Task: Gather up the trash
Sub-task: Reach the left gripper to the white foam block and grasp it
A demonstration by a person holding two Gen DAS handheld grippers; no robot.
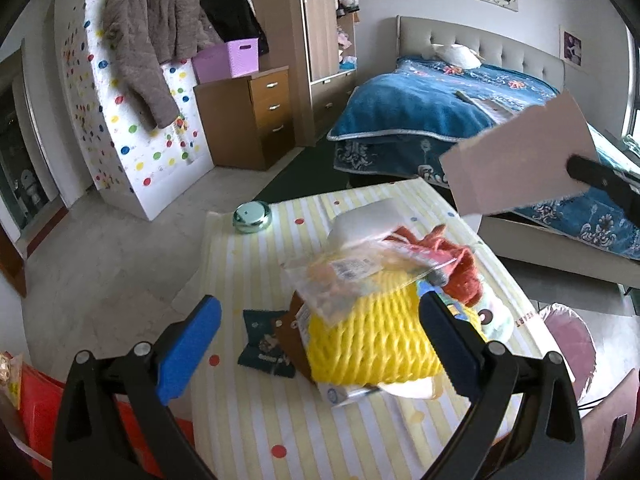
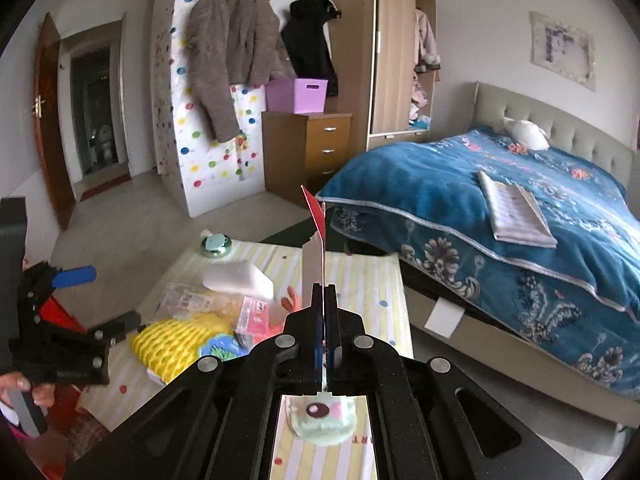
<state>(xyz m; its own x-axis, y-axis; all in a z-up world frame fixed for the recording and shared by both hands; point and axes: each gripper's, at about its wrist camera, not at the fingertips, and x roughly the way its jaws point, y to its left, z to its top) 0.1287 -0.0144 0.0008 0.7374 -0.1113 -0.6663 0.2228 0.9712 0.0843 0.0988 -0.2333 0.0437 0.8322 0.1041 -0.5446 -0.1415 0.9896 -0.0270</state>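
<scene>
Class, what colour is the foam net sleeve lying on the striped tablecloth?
Yellow: the foam net sleeve shows best in the left wrist view.

bed (image 2: 500, 208), blue blanket, tufted headboard | left of bed: wooden wardrobe (image 2: 392, 48), then drawer chest (image 2: 316, 148) | beyond chest: polka-dot panel (image 2: 212, 152), hung coats | floor pale tile

A flat piece of brown cardboard (image 1: 516, 160) (seen edge-on from the right wrist, with a red face at its tip) hangs in the air above the far right of the counter (image 1: 256, 400). On the counter lie a clear plastic bag (image 1: 352, 276), a yellow foam net (image 1: 372, 340) and a dark blue wrapper (image 1: 266, 344), heaped together.
</scene>
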